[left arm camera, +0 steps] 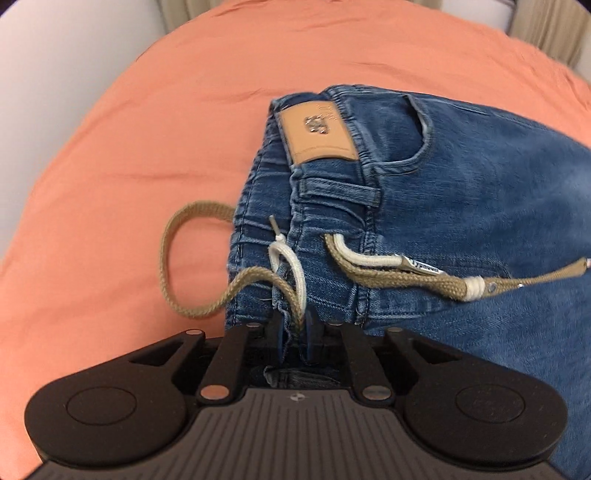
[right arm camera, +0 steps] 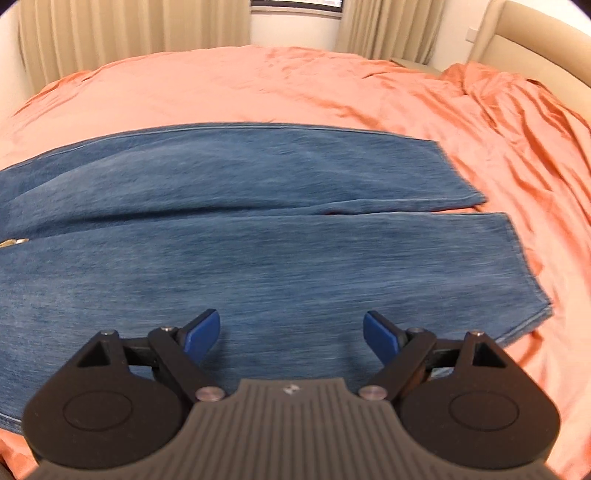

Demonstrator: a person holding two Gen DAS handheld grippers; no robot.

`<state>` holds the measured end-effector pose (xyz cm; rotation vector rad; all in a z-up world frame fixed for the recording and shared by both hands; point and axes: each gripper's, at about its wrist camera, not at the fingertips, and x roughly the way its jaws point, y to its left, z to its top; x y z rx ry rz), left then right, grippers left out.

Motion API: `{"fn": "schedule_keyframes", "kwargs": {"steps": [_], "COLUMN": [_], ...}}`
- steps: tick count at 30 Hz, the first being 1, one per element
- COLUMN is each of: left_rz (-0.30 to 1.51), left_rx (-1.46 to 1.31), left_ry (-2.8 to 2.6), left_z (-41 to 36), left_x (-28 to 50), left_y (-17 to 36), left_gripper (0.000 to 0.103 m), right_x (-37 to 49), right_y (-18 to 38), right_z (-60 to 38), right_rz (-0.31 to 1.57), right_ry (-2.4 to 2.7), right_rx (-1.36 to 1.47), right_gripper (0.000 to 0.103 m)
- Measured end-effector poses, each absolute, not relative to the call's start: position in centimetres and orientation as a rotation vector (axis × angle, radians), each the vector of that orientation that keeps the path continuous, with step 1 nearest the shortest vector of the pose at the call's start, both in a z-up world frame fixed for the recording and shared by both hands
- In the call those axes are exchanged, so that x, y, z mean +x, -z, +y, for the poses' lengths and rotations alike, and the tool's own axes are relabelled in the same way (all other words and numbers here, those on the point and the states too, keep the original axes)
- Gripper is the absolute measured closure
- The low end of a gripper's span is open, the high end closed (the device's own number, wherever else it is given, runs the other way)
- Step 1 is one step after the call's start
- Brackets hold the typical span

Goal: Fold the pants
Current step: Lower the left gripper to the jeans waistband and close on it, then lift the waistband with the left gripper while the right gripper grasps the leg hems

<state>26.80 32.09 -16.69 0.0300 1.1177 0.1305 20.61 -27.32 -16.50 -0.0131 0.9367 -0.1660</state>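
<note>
Blue jeans (left arm camera: 461, 206) lie on an orange bedsheet (left arm camera: 147, 129). In the left wrist view I see the waistband with a tan leather patch (left arm camera: 317, 136) and tan and white drawstrings (left arm camera: 406, 273). My left gripper (left arm camera: 293, 332) is shut on the waistband's front edge, with a drawstring caught between the blue pads. In the right wrist view both legs (right arm camera: 258, 236) lie flat side by side, cuffs to the right. My right gripper (right arm camera: 291, 334) is open and empty, hovering over the near leg.
The orange sheet (right arm camera: 498, 122) is wrinkled at the right beyond the cuffs. Beige curtains (right arm camera: 110, 33) and a padded headboard (right arm camera: 535, 44) stand behind the bed. A loose drawstring loop (left arm camera: 177, 258) lies on the sheet left of the waistband.
</note>
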Motion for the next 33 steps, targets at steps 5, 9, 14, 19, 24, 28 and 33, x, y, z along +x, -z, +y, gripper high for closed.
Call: {"fn": "schedule_keyframes", "kwargs": {"steps": [5, 9, 14, 19, 24, 28, 33], "left_rz": [1.078, 1.059, 1.087, 1.262, 1.318, 1.263, 1.132], "left_rx": [0.108, 0.197, 0.253, 0.241, 0.272, 0.373, 0.479], "left_ry": [-0.139, -0.033, 0.024, -0.040, -0.054, -0.028, 0.183], "left_z": [31.1, 29.2, 26.6, 27.1, 26.6, 24.6, 19.9], "left_x": [25.5, 23.4, 21.3, 20.9, 20.6, 19.7, 16.8], "left_y": [12.8, 10.0, 10.8, 15.3, 16.1, 13.8, 8.7], "left_gripper": [0.068, 0.070, 0.085, 0.096, 0.096, 0.095, 0.090], "right_x": [20.5, 20.0, 18.9, 17.3, 16.5, 16.3, 16.6], "right_y": [14.8, 13.0, 11.1, 9.9, 9.2, 7.9, 5.1], "right_z": [-30.3, -32.3, -35.1, -37.6, -39.9, -41.4, -42.6], "right_rz": [0.956, 0.958, 0.948, 0.942, 0.971, 0.975, 0.976], "right_ry": [0.161, 0.137, 0.158, 0.170, 0.174, 0.133, 0.019], "right_rx": [0.006, -0.033, -0.007, 0.058, 0.071, 0.024, -0.078], "right_gripper": [0.022, 0.022, 0.022, 0.022, 0.022, 0.022, 0.022]}}
